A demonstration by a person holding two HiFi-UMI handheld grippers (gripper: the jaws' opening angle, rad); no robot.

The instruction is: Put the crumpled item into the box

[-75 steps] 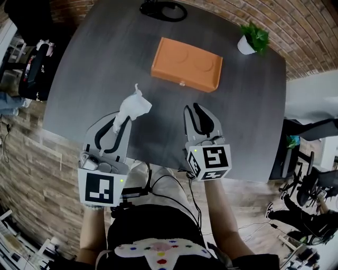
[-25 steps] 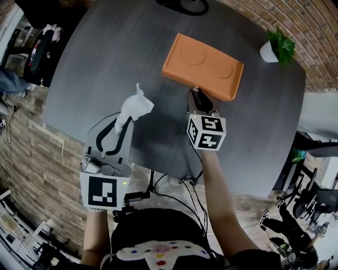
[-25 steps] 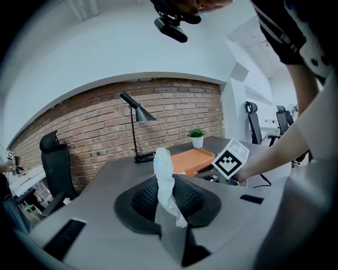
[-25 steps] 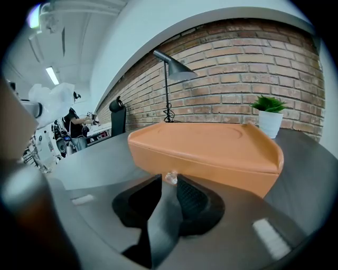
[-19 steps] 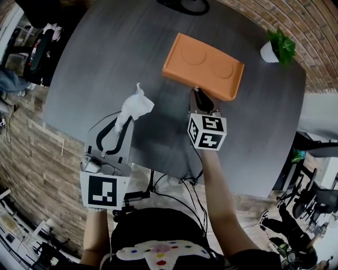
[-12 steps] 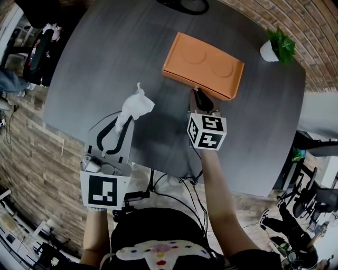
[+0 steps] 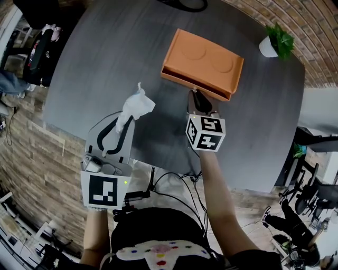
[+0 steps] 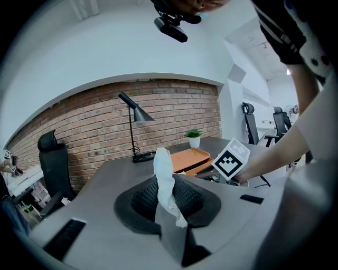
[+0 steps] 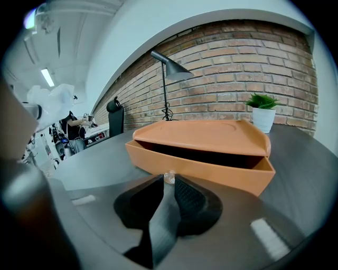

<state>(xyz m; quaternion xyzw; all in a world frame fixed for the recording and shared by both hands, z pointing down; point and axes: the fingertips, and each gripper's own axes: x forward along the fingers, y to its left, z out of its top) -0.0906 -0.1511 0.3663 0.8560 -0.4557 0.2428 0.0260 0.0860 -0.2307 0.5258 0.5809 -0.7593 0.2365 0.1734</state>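
A crumpled white tissue (image 7: 136,104) sticks up from my left gripper (image 7: 124,121), which is shut on it above the table's near left part; in the left gripper view the tissue (image 8: 165,182) stands between the jaws of that gripper (image 8: 170,210). The orange box (image 7: 203,58) lies at the table's middle back. It stands open a crack, with a dark gap under its top (image 9: 211,136). My right gripper (image 7: 195,93) is at the box's near edge, its jaws (image 9: 169,182) pinched on a small clear knob (image 9: 169,175) on the box's front.
The dark grey table (image 7: 105,52) holds a potted plant (image 7: 273,41) at the back right and a desk lamp's base (image 7: 182,4) at the back edge. The lamp (image 9: 168,68) rises behind the box. Office chairs and a brick wall surround the table.
The right jaws have closed on the box's knob, and a dark gap has opened along the box's front. My left gripper has kept still with the tissue.
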